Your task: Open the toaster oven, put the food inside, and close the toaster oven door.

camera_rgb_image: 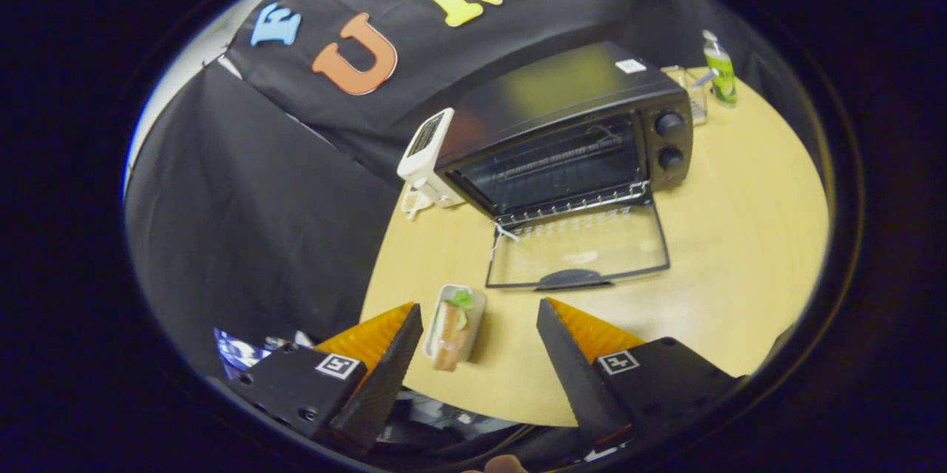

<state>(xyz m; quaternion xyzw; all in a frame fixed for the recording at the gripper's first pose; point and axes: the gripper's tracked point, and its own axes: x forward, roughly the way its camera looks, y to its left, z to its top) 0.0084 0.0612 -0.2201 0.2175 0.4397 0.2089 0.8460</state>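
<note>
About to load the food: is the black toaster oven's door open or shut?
Open: the glass door lies flat on the wooden table before the black toaster oven, rack visible.

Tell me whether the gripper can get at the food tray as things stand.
Probably yes. The gripper is open, and the food tray lies on the table between its fingers, close to the left one, with nothing over it. The open oven door lies beyond, out of the way.

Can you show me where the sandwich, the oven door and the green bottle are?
sandwich (453, 326): gripper view, its bread middle.
oven door (584, 247): gripper view, the open glass pane.
green bottle (720, 75): gripper view, its label.
</note>
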